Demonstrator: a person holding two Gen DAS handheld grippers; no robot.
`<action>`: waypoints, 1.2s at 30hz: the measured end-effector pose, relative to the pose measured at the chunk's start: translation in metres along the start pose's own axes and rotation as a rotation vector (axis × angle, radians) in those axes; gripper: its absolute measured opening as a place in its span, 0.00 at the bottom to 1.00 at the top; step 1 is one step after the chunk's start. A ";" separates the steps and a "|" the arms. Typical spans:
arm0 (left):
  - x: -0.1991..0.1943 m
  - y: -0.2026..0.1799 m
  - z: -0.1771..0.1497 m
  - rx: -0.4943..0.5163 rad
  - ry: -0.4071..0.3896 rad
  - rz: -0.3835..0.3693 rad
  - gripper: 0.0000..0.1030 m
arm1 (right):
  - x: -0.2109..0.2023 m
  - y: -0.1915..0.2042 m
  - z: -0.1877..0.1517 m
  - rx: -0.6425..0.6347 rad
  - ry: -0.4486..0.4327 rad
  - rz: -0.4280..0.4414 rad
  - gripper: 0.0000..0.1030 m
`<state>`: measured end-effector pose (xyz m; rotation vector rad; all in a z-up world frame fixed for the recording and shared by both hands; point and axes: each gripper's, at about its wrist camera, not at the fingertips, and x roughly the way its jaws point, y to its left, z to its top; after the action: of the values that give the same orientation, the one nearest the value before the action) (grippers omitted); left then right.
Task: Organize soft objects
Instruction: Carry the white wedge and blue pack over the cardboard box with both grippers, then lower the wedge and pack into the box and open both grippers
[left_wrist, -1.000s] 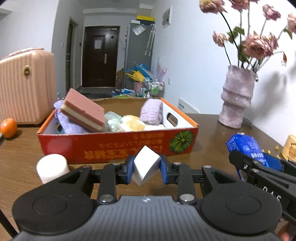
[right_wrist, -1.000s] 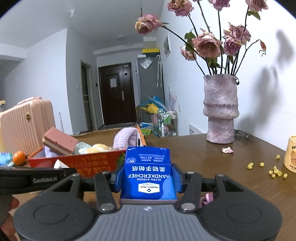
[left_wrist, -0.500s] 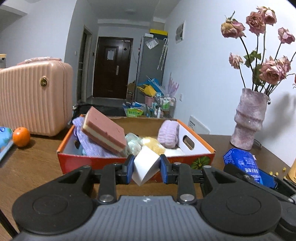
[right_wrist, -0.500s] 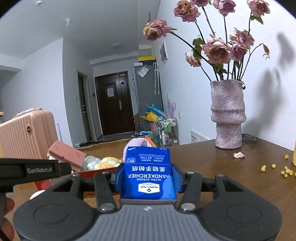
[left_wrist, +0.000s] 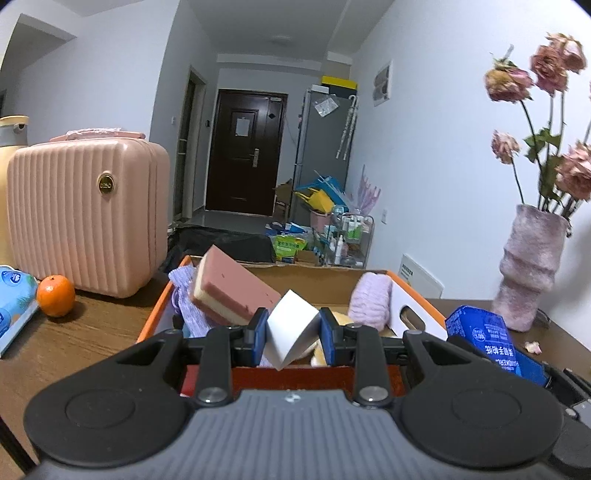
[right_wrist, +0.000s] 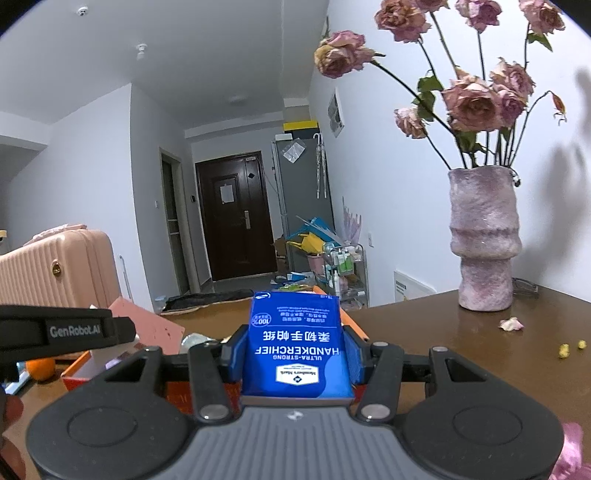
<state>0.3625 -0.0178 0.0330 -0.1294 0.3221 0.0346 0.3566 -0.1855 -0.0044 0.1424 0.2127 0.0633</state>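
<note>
My left gripper (left_wrist: 291, 332) is shut on a white sponge block (left_wrist: 290, 328) and holds it over the near edge of the orange cardboard box (left_wrist: 417, 299). The box holds a pink and cream sponge (left_wrist: 232, 291), a purple cloth (left_wrist: 184, 295), a lilac rolled towel (left_wrist: 371, 301) and yellow soft things. My right gripper (right_wrist: 295, 350) is shut on a blue handkerchief tissue pack (right_wrist: 295, 350), raised just right of the box (right_wrist: 74, 373). The pack also shows in the left wrist view (left_wrist: 484, 336).
A pink suitcase (left_wrist: 85, 218), an orange (left_wrist: 55, 295) and a blue wipes pack (left_wrist: 14, 295) stand left of the box. A purple vase of dried roses (right_wrist: 484, 240) stands at the right by the wall. A petal (right_wrist: 511, 324) and yellow crumbs (right_wrist: 570, 349) lie on the brown table.
Both grippers have risen and moved toward the box, each still holding its object. The white sponge block went from in front of the box wall to above its near edge.
</note>
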 end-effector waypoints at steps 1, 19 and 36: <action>0.003 0.001 0.002 -0.003 -0.004 0.003 0.29 | 0.004 0.002 0.001 0.000 -0.002 0.001 0.49; 0.061 0.008 0.024 -0.026 -0.046 0.035 0.29 | 0.073 0.017 0.012 -0.009 -0.015 0.002 0.49; 0.113 -0.001 0.031 -0.001 -0.057 0.078 0.29 | 0.120 0.027 0.013 -0.093 0.004 -0.013 0.49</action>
<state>0.4791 -0.0131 0.0260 -0.1162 0.2706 0.1156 0.4754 -0.1516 -0.0128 0.0484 0.2146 0.0602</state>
